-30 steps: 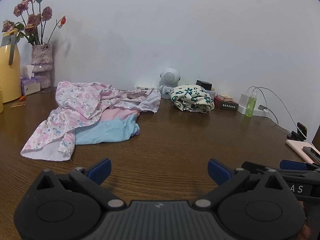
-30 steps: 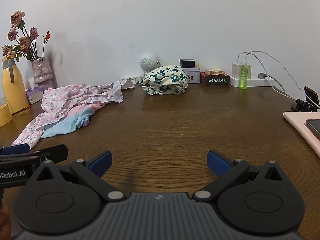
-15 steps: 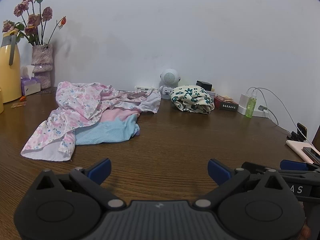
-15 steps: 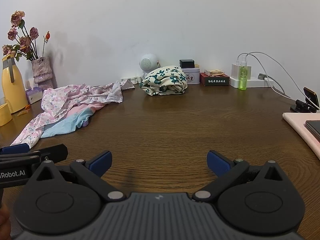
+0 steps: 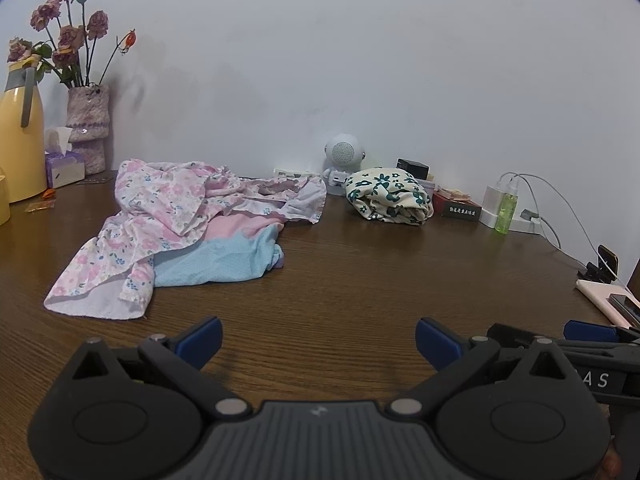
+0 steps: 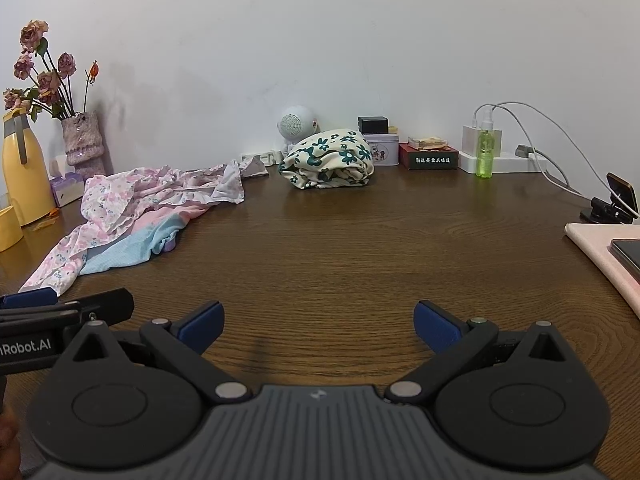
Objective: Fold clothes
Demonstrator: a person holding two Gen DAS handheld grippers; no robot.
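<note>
**Both grippers spread over the desk, clothes lying apart from them**

The dark brown wood-grain desk fills the lower half of both views and runs back to a plain white wall. On its left part lies a crumpled pink floral cotton garment, spread loosely and draped over a flat pink and light blue knit garment, whose blue end shows at the near side. Further back, near the wall, sits a rolled cream cloth bundle with dark green flowers, well apart from the pink pile.

The left hand-held gripper hangs low over bare desk, its blue-tipped fingers wide apart with nothing between them; the floral garment's near hem lies just ahead and to its left. The right hand-held gripper is likewise spread and holds nothing, over bare wood with the clothes well off to its left.

At the far left stands a tall yellow thermos jug, beside a mottled pink ceramic vase of dried roses and a small purple tissue box. Against the wall are a round white speaker figure, a dark red printed box, a green spray bottle and a white charger with cables. A pale pink pad lies at the right edge.
</note>
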